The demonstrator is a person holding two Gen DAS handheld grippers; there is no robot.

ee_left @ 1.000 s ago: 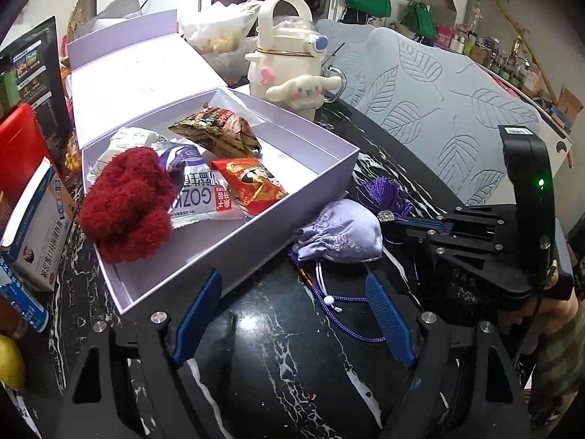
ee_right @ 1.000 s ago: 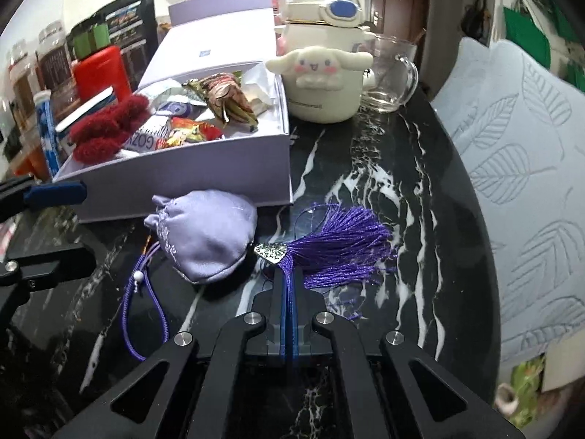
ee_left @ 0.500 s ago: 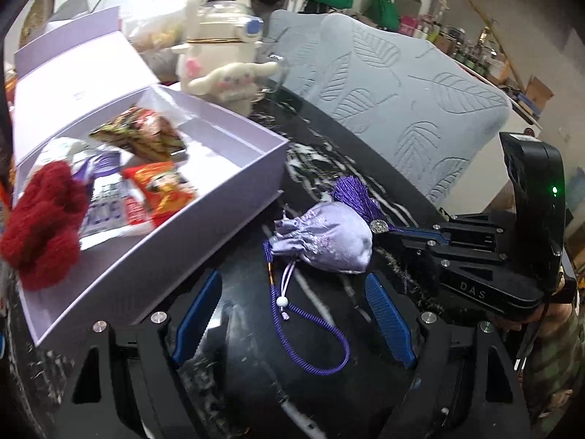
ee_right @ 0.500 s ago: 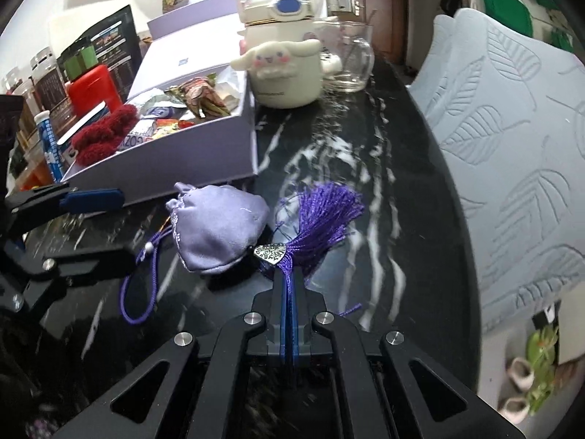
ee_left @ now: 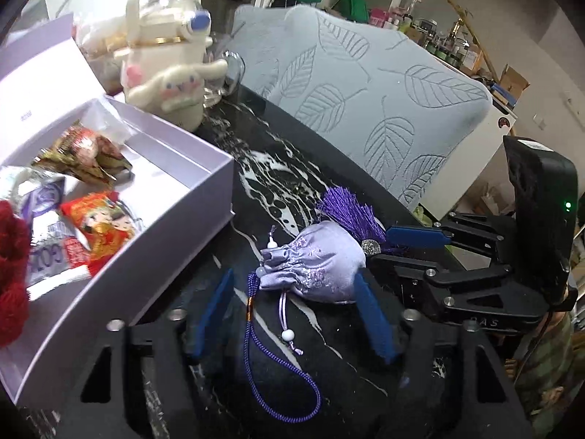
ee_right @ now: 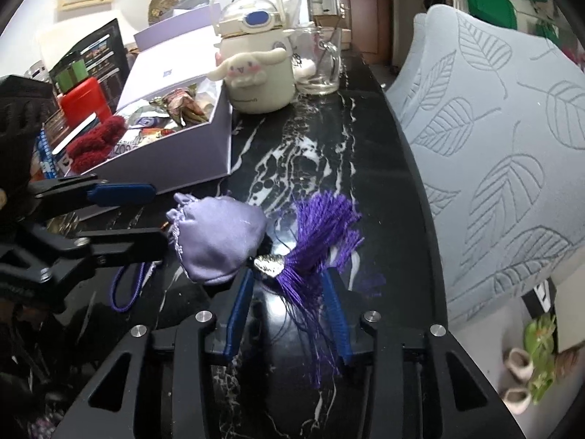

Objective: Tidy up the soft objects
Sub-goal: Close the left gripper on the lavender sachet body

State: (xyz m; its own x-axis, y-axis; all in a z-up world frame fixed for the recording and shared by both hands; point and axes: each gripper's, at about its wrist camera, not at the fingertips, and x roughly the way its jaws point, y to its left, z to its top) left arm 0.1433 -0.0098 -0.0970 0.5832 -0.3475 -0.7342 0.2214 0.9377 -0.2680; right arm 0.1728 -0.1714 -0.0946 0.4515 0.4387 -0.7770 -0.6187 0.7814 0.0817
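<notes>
- One lilac drawstring pouch [ee_left: 316, 265] lies on its side on the black marbled tabletop [ee_left: 278, 183], just in front of the open box and apart from it.
- One purple tassel [ee_right: 321, 226] with a silver charm [ee_right: 270, 265] at its neck fans out behind the pouch; where it joins the pouch is hidden.
- One looped purple cord [ee_left: 281, 373] with two white beads trails from the pouch's gathered mouth toward the left wrist camera.
- The left gripper [ee_left: 292, 314] has its two blue pads on either side of the pouch's near end; its jaws are closing, the right pad looks to be at the fabric and the left pad stands clear of it.
- The right gripper [ee_right: 289, 314] straddles the tassel's loose strands; its jaws are opening, and the strands lie slack between the pads without being pinched.
- One lavender box [ee_left: 204, 197] sits open with its lid [ee_right: 172, 66] folded back, and it holds one red fuzzy bundle [ee_left: 12, 270] hanging over the near wall plus at least four snack packets, two of them mostly red.
- One cream kettle-shaped bottle with a plush dog [ee_right: 252, 69] on its front stands beside the box's far corner.
- One clear glass mug [ee_right: 321, 66] stands just beside that bottle.
- One grey leaf-patterned cushion [ee_right: 493, 153] runs along the table's far edge.
</notes>
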